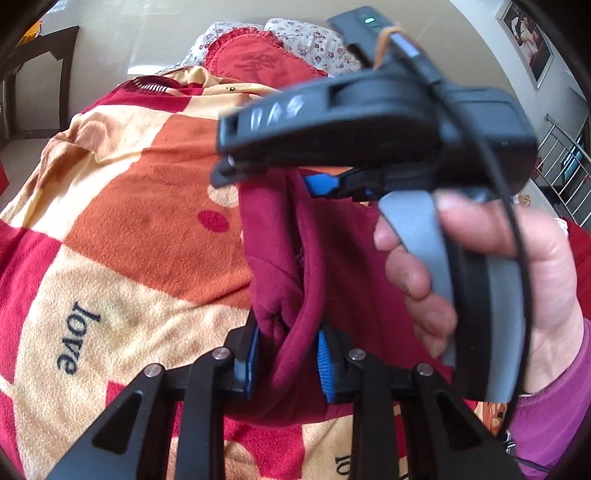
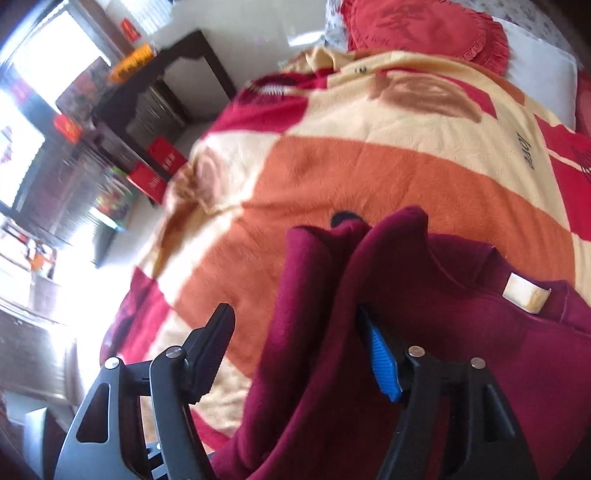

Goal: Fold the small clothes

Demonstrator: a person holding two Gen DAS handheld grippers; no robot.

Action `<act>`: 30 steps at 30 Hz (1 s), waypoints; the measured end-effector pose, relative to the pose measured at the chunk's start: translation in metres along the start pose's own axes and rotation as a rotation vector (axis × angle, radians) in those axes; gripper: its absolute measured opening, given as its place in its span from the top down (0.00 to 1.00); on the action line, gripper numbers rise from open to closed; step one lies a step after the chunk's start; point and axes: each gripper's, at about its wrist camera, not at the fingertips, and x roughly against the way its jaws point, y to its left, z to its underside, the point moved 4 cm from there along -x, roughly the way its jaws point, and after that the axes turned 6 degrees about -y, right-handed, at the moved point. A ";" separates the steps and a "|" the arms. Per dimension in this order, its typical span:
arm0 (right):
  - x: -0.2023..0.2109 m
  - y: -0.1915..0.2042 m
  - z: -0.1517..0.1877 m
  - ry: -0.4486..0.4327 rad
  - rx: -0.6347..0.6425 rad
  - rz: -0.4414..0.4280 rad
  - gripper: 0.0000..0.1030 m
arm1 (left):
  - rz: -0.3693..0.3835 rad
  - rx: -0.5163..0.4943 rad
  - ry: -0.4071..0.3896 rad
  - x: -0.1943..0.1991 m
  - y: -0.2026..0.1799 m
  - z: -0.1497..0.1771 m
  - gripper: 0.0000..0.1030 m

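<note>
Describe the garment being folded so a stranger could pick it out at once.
Start from the big checked fleece blanket in orange, cream and red, printed with "love". Just above it hangs a dark maroon garment, bunched between the left gripper. Unlike the bright red heart-shaped cushion at the bed's head, it is deep wine, plain, with a cream label.

Bright daylight; window [image 2: 22, 122] glare blown out left, motion blur, fisheye-warped edges.
</note>
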 end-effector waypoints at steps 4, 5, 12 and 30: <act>0.016 -0.014 0.009 -0.088 -0.002 0.053 0.96 | 0.026 -0.009 0.004 0.011 -0.005 0.005 0.75; 0.024 -0.016 0.011 -0.112 0.002 0.051 0.98 | 0.037 -0.023 0.003 0.014 -0.011 0.005 0.75; 0.115 -0.057 0.026 -0.265 0.000 0.036 1.00 | 0.167 -0.146 -0.008 0.030 -0.095 -0.001 0.75; 0.156 -0.242 0.122 -0.300 -0.290 0.180 1.00 | 0.138 -0.327 0.082 0.015 -0.168 0.034 0.31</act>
